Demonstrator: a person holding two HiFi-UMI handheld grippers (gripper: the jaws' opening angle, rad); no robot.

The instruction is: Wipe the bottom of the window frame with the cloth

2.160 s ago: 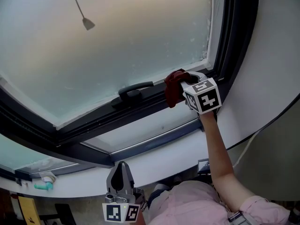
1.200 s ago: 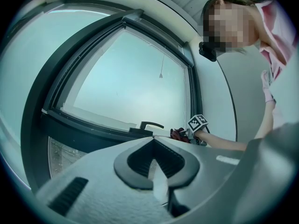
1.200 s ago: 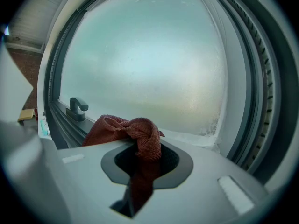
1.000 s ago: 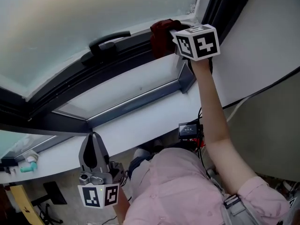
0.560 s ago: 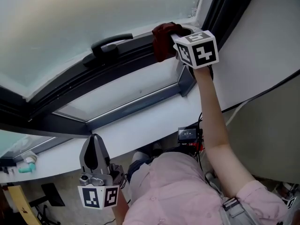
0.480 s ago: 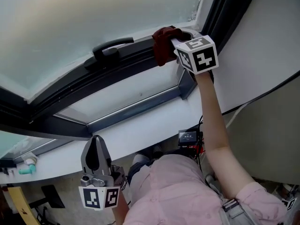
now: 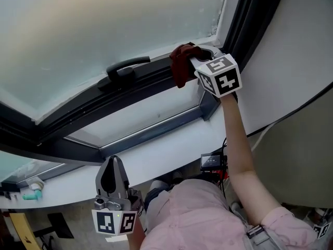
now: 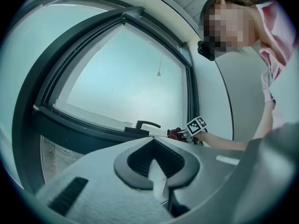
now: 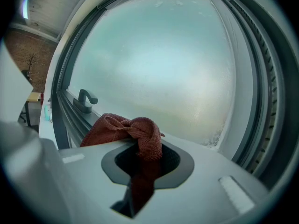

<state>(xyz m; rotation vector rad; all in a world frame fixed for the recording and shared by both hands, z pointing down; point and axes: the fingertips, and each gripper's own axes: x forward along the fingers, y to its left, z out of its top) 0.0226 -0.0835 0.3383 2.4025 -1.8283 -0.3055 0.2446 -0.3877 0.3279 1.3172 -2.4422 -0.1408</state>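
The main risk is the cloth [image 9: 135,129] working loose. The right tool [image 9: 140,171] is pinching it by one twisted strand only, and most of the fabric sits bunched in a knot just ahead of the jaws. If that knot drags along the window frame [image 7: 151,90], friction could pull the strand out of the pinch. The cloth would then drop onto the white sill below the tool.

Because the cloth is wadded and not spread flat, I judge that only a narrow patch meets the rail. A pass could therefore leave streaks or miss the groove.

The handle [image 7: 127,66] stands to the tool's left, on the same rail and in the path of any leftward stroke. A loose fold could catch on it. The tool's hard tips could also reach past the fabric and scrape the frame or the frosted glass [image 7: 130,20] just beyond the tool.

To the tool's right the frame turns up into its corner, close by. That tight spot is easy to skip.

The cloth is dark red terry with a looped, coarse weave. It is crumpled, with one flap spreading out to the tool's left and a tail hanging back between the jaws. It seems to rest against the bottom rail directly ahead of the tool.

The left tool [image 7: 115,165] has its jaws pressed together on nothing. It hangs low, well apart from the window, and takes no part in the wiping.
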